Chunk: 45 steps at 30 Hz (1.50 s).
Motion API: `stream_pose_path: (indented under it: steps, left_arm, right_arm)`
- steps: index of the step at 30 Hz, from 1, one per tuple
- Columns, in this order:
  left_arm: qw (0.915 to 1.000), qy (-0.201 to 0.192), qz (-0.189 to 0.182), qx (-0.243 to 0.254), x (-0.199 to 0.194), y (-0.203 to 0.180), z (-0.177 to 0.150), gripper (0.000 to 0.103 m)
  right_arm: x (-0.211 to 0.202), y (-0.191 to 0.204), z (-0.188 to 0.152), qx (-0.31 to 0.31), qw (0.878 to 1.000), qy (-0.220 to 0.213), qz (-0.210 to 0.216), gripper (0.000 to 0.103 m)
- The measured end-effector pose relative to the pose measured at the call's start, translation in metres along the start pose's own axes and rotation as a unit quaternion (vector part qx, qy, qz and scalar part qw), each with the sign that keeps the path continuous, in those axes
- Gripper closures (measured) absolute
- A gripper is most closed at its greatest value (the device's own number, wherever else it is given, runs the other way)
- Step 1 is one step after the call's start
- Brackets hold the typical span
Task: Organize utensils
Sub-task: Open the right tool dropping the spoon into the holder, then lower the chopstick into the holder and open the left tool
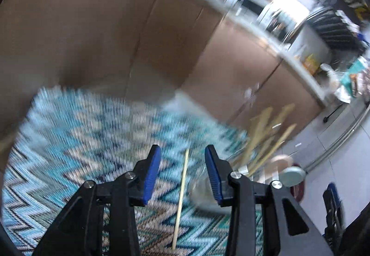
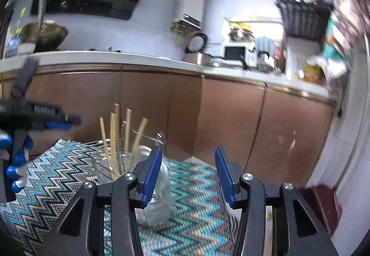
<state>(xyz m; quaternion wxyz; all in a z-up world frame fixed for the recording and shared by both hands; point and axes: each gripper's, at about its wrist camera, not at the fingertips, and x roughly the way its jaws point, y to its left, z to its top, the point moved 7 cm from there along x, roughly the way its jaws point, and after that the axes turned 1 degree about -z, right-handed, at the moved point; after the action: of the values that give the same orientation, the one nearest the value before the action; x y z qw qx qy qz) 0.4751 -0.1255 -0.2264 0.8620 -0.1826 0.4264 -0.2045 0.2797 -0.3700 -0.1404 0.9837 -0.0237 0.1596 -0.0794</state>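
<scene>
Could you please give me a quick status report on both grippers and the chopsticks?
Left gripper open above one loose wooden chopstick on the zigzag cloth. Right gripper open, empty. Other chopsticks upright in clear glass jar. Nothing blocking.

Woven zigzag cloth point(image 2: 57, 177), matt and coarse. Clear glossy glass jar point(image 2: 161, 189) holding pale matt wooden chopsticks point(image 2: 113, 138). Ribbed blue rubbery pads point(image 2: 151, 175) on matt black plastic. Smooth brown cabinet fronts point(image 2: 226, 117).

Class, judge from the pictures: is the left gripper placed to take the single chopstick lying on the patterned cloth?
Probably yes. The left gripper stands open with the chopstick lying between its fingers on the cloth, and nothing covers it.
</scene>
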Motion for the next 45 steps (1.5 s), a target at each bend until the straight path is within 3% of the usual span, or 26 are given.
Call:
stream_pose_path:
  steps: [4, 8, 15, 19, 22, 30, 35, 41, 45]
  left_arm:
    - [0.9954, 0.094, -0.019, -0.001, 0.051, 0.009, -0.002, 0.067]
    - [0.9878, 0.152, -0.03, 0.012, 0.088, 0.008, -0.003, 0.067]
    - [0.9796, 0.196, -0.044, 0.012, 0.122, -0.001, -0.001, 0.072]
    - [0.9745, 0.22, -0.027, 0.032, 0.136, -0.005, -0.004, 0.081]
    - [0.9719, 0.232, -0.021, 0.032, 0.144, -0.005, -0.006, 0.087]
    - [0.9673, 0.251, -0.014, 0.033, 0.159, -0.008, -0.008, 0.087]
    - [0.9665, 0.246, 0.018, 0.071, 0.162, -0.01, -0.011, 0.095]
    - [0.9698, 0.229, 0.03, 0.078, 0.152, -0.005, -0.015, 0.098]
    - [0.977, 0.206, 0.009, 0.055, 0.134, 0.004, -0.015, 0.098]
  right_arm:
    - [0.005, -0.019, -0.035, 0.034, 0.998, 0.053, -0.009, 0.055]
    - [0.009, -0.029, -0.059, 0.042, 0.994, 0.094, -0.024, 0.055]
    - [0.015, -0.036, -0.081, 0.049, 0.99, 0.132, -0.032, 0.055]
    - [0.018, -0.036, -0.089, 0.057, 0.988, 0.143, -0.032, 0.054]
    - [0.019, -0.036, -0.092, 0.058, 0.987, 0.146, -0.031, 0.054]
    - [0.02, -0.044, -0.1, 0.07, 0.985, 0.153, -0.033, 0.051]
    - [0.022, -0.048, -0.109, 0.082, 0.983, 0.163, -0.035, 0.05]
    - [0.023, -0.05, -0.114, 0.084, 0.981, 0.168, -0.037, 0.049]
    - [0.022, -0.051, -0.116, 0.087, 0.981, 0.166, -0.037, 0.049]
